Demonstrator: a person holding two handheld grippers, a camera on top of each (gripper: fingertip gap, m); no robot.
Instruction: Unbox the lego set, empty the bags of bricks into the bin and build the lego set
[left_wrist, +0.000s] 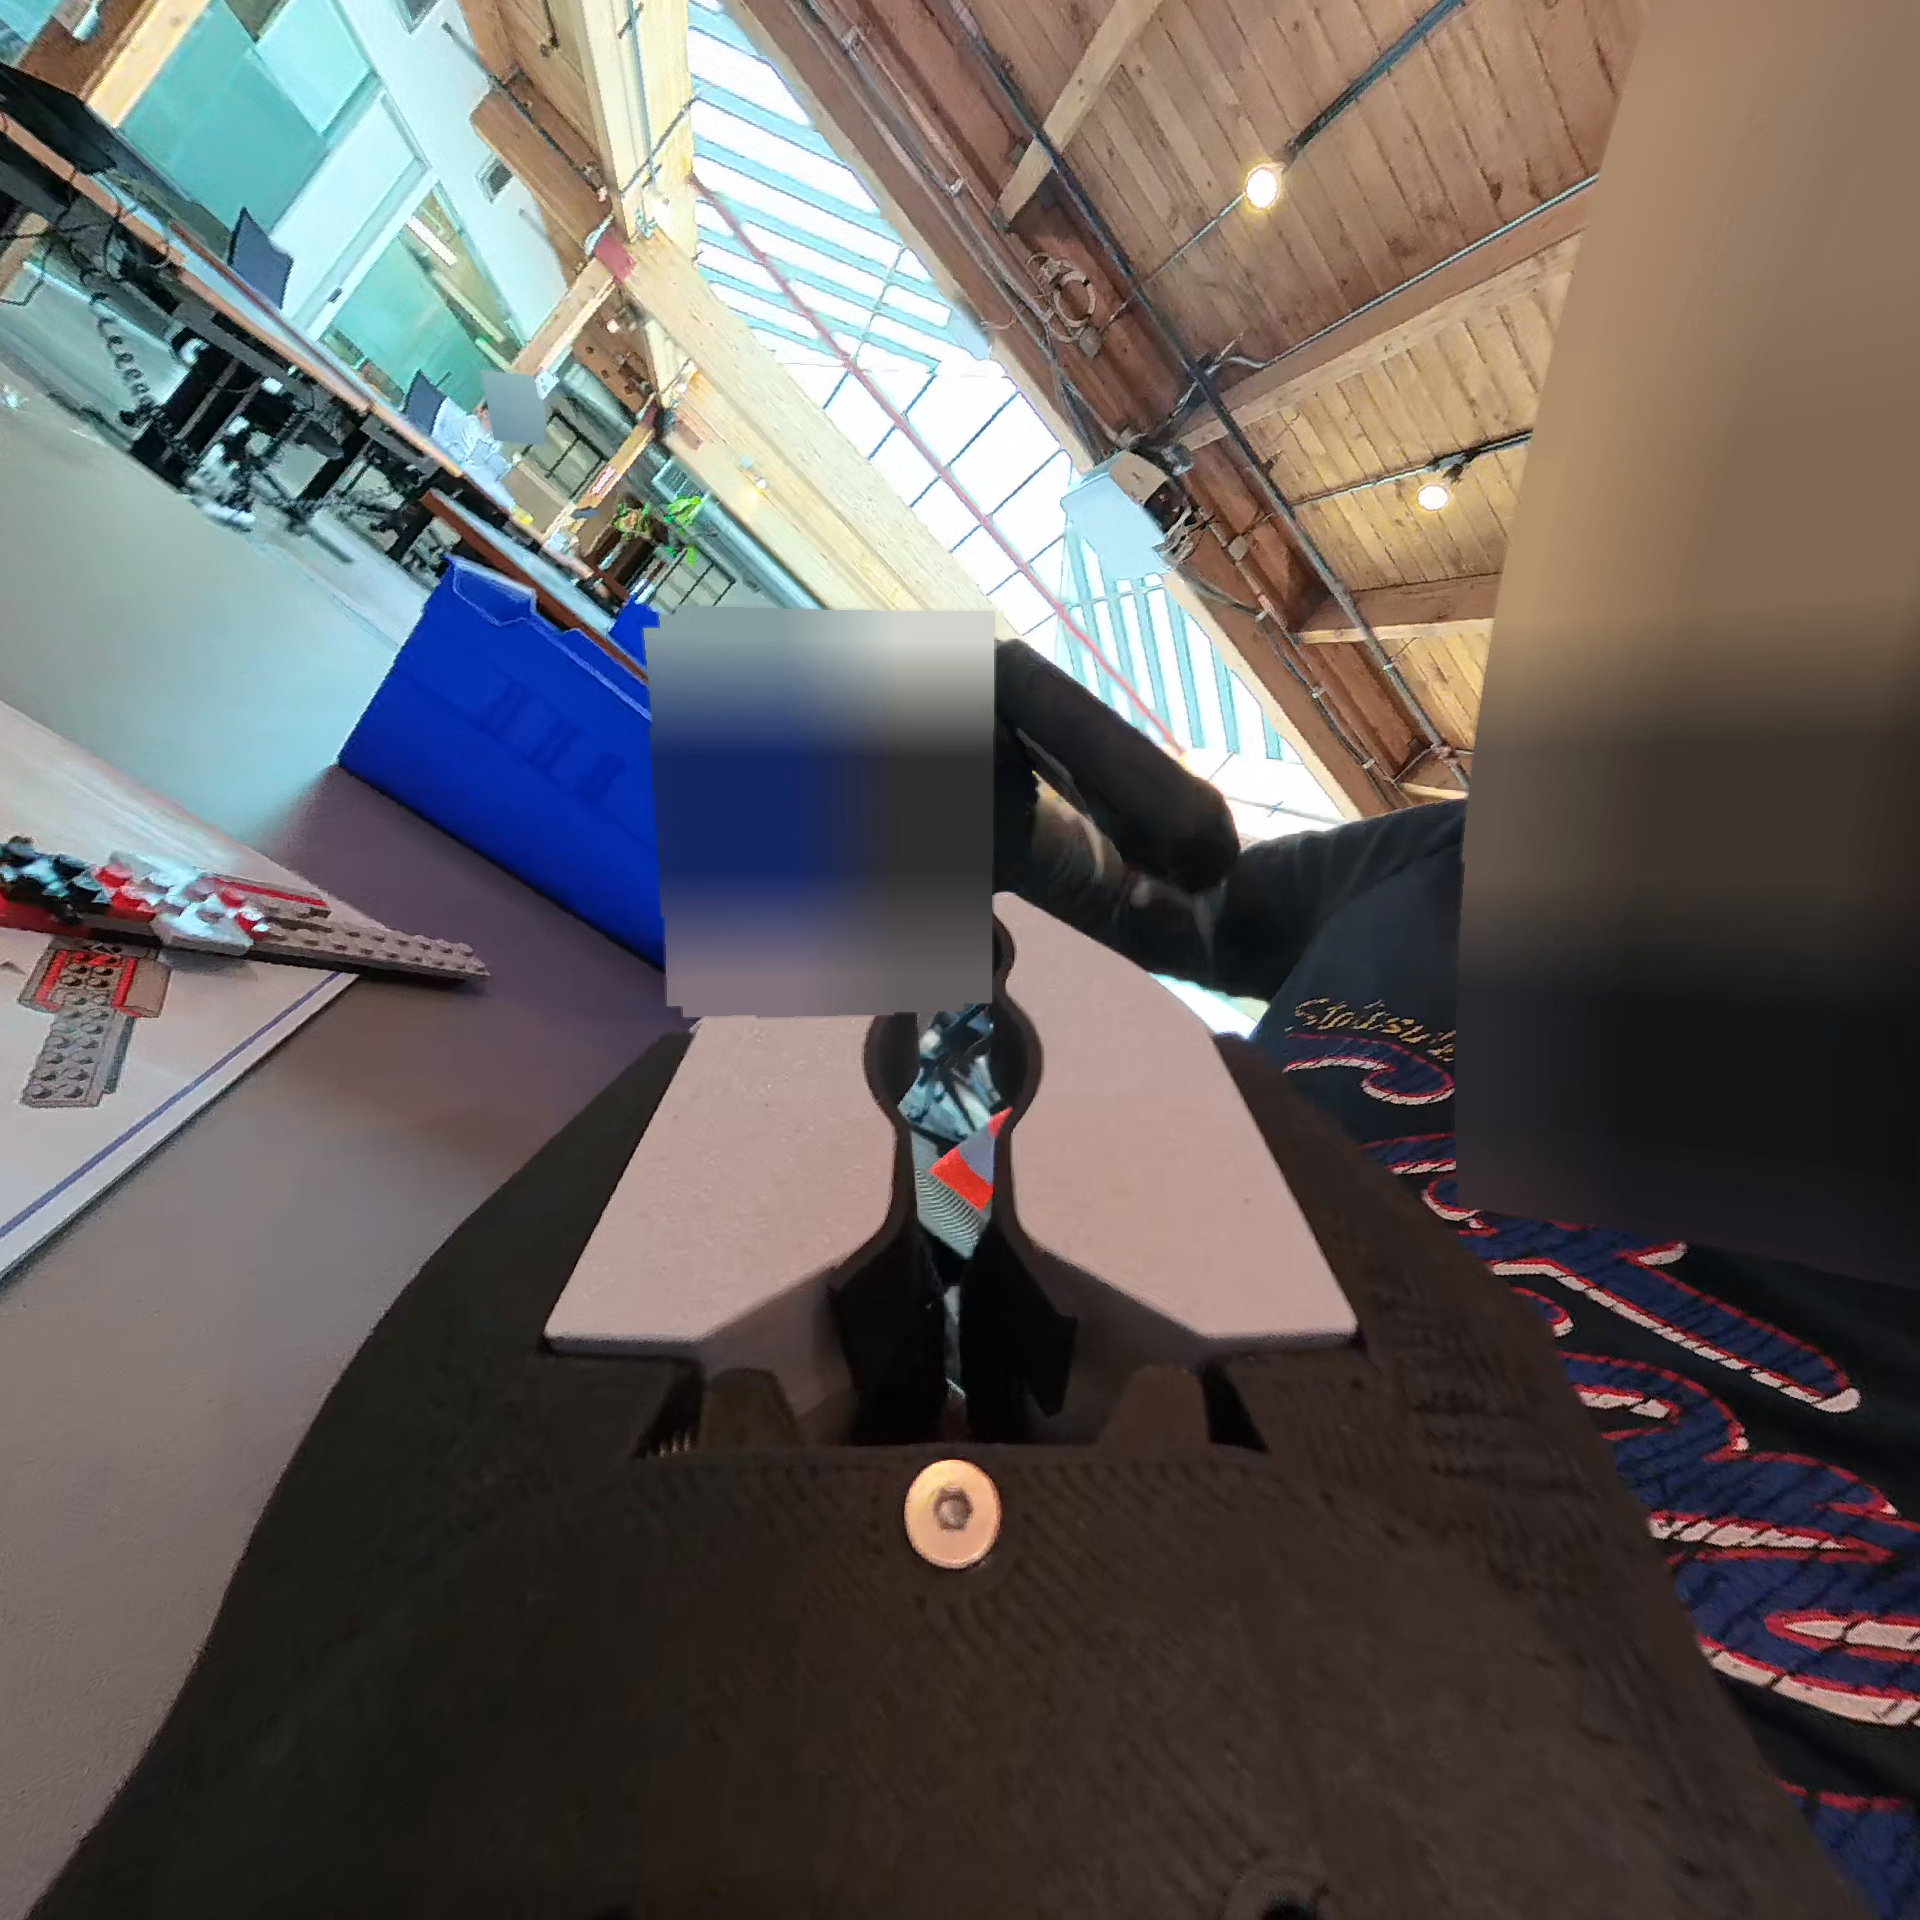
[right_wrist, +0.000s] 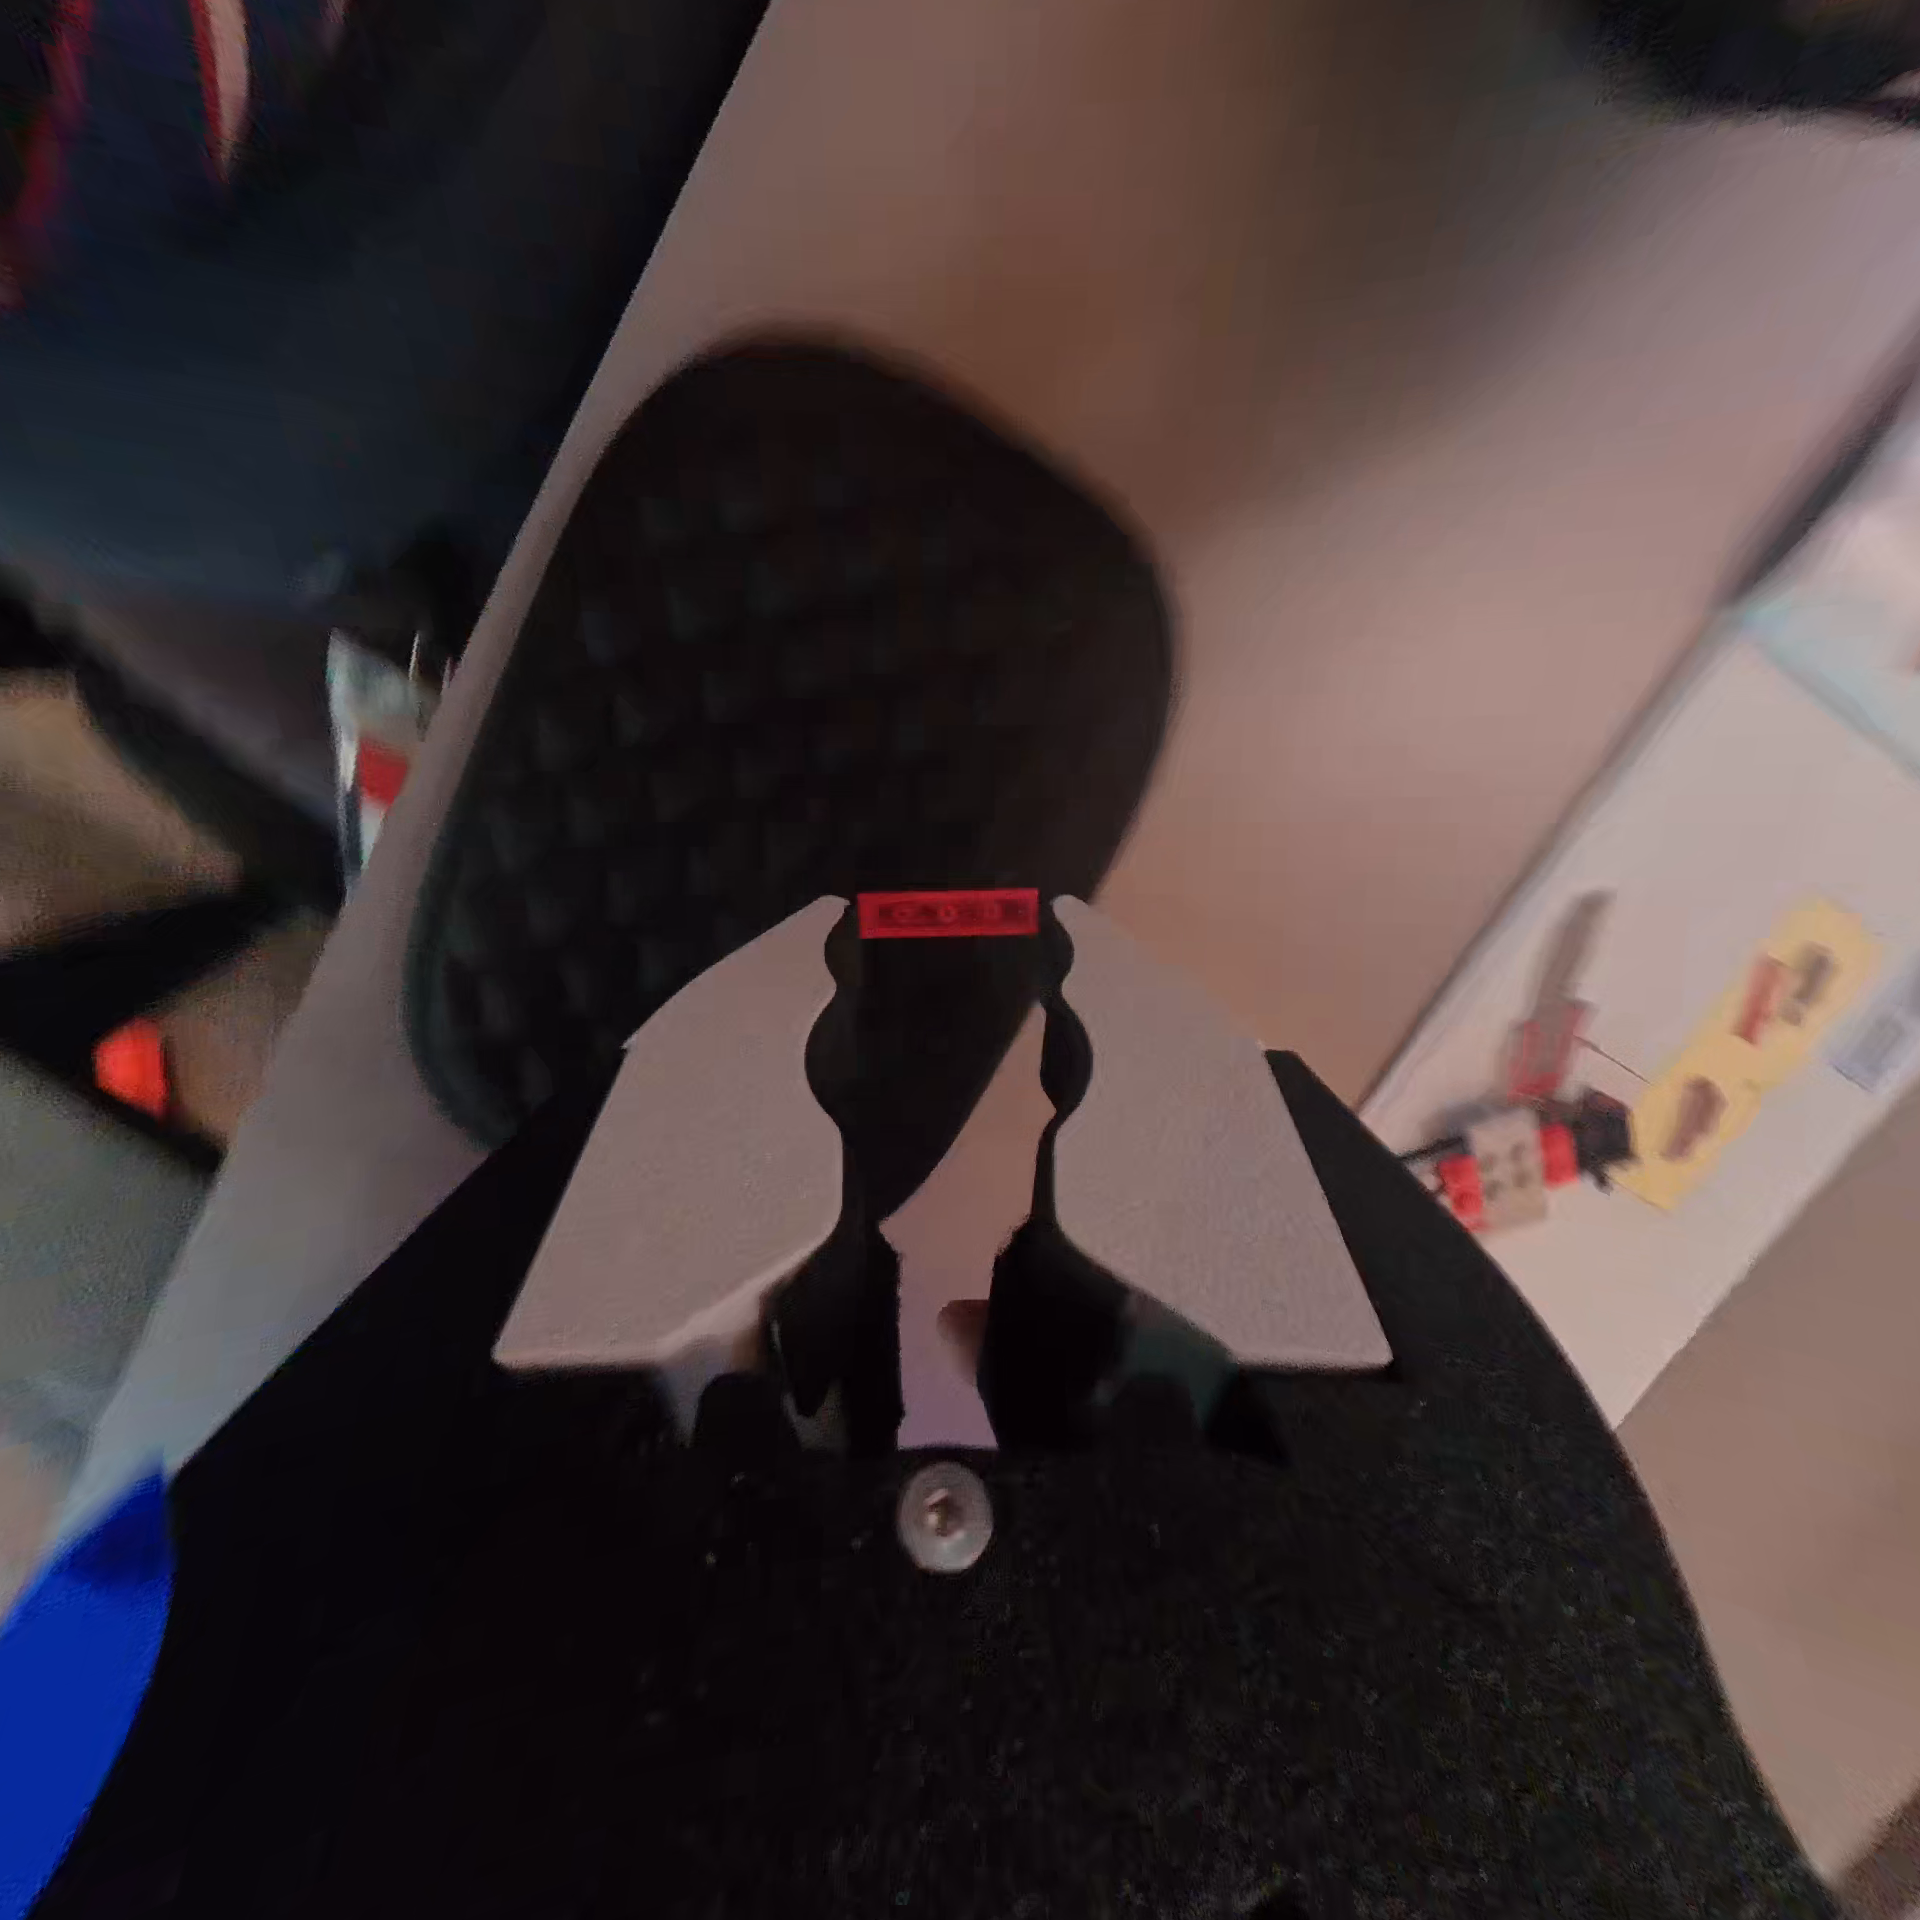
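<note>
We see the right gripper (right_wrist: 948, 914) clamped on a small flat red lego plate (right_wrist: 948, 914), held crosswise between its grey fingertips at frame centre. Behind it sits a black, dimpled oval pad (right_wrist: 790, 665) against a pale beige surface; we cannot tell what the pad is.

The left gripper (left_wrist: 951, 1039) has its grey fingers close together with only a narrow slot between them. Its tips are partly behind a blurred patch, so we cannot tell if it holds anything.

In the left wrist view, the partly built grey, red and white lego model (left_wrist: 239, 914) lies at the left edge on the open white instruction booklet (left_wrist: 125, 1060), on the dark tabletop (left_wrist: 436, 1143). The blue plastic bin (left_wrist: 509, 727) stands beyond it, centre left. A black-gloved hand (left_wrist: 1101, 800) shows right of centre.
</note>
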